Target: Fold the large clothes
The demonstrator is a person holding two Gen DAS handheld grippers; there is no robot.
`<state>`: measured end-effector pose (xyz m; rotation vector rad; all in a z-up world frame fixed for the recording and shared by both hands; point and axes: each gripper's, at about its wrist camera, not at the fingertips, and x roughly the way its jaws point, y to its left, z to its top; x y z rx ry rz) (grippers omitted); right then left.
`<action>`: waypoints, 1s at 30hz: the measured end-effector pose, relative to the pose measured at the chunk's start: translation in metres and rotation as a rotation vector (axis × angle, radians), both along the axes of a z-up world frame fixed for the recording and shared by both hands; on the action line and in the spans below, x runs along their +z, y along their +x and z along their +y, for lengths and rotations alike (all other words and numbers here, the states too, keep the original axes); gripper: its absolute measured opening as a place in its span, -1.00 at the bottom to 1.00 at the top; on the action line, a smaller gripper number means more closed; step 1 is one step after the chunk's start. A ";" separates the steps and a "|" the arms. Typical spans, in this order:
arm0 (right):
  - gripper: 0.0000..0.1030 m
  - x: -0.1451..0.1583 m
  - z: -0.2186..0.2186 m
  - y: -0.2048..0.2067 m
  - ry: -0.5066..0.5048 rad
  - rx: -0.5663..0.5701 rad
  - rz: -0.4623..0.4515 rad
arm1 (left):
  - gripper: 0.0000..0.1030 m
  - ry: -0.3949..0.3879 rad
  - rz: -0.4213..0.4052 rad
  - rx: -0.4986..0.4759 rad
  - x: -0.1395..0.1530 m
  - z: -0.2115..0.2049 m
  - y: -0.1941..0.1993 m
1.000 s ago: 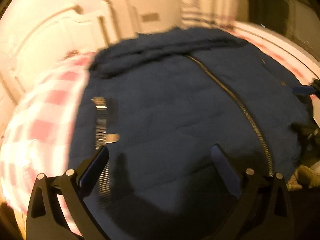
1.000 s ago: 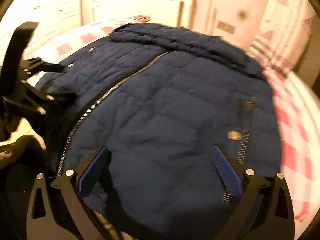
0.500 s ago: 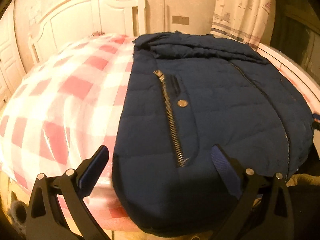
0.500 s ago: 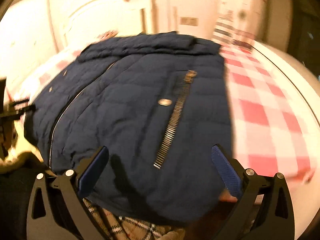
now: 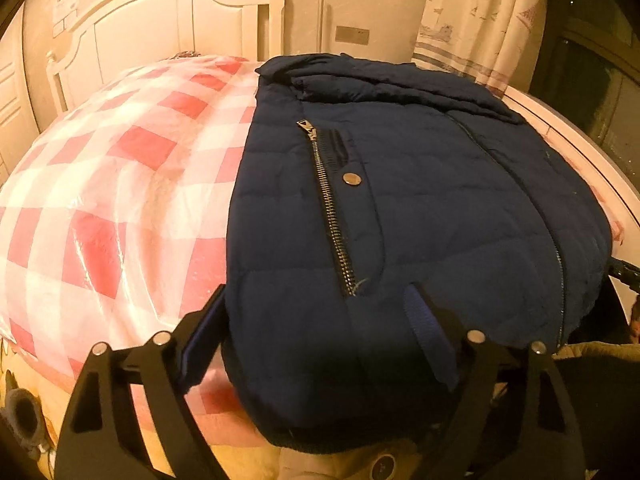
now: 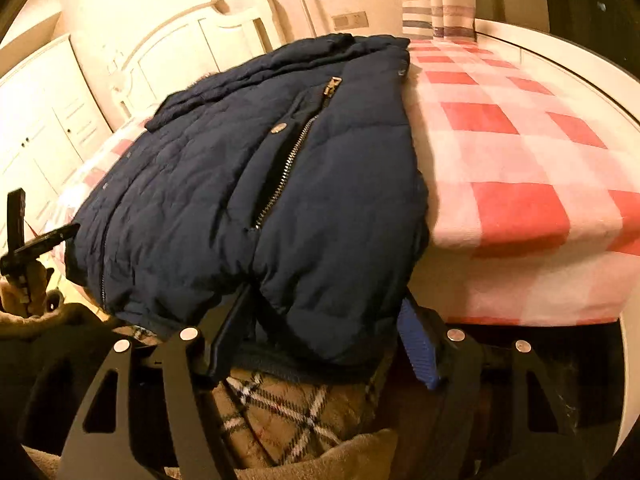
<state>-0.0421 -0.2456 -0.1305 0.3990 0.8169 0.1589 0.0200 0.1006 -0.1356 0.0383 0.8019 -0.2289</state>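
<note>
**Jacket hem at the foot of the bed, both tongs closing on it**

Jacket (image 5: 420, 208), navy and quilted, lies front up on the checked bedspread (image 5: 120, 168) with its hem hanging over the near edge of the bed. Left of it the bedspread is bare up to the white headboard (image 5: 160, 28); in the right wrist view the checks (image 6: 520, 152) run clear to the white bed frame (image 6: 568, 60). A curtain (image 5: 472, 20) hangs behind the collar.

The left gripper (image 5: 316, 332) straddles the hem's left corner below the pocket zipper (image 5: 332, 208), jaws fairly wide and closing; whether the pads press the cloth cannot be told. The right gripper (image 6: 324, 320) straddles the opposite corner, jaws narrower and closing; its left finger (image 6: 228, 320) dents the padding. A plaid lining (image 6: 280, 408) shows beneath the hem.

A second earlier both tongs stood fully spread over the middle of the jacket; they now sit at its outer corners.
</note>
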 end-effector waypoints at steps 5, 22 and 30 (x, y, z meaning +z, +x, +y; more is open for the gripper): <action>0.44 -0.006 -0.002 -0.001 0.043 0.006 -0.035 | 0.96 -0.013 -0.021 -0.016 -0.005 -0.003 0.002; -0.59 0.027 0.003 -0.030 0.177 0.059 -0.179 | -0.88 -0.181 -0.059 -0.070 0.026 0.029 -0.036; -0.50 0.003 -0.006 -0.005 0.203 0.041 -0.061 | 0.34 -0.003 -0.031 -0.020 0.012 0.014 -0.030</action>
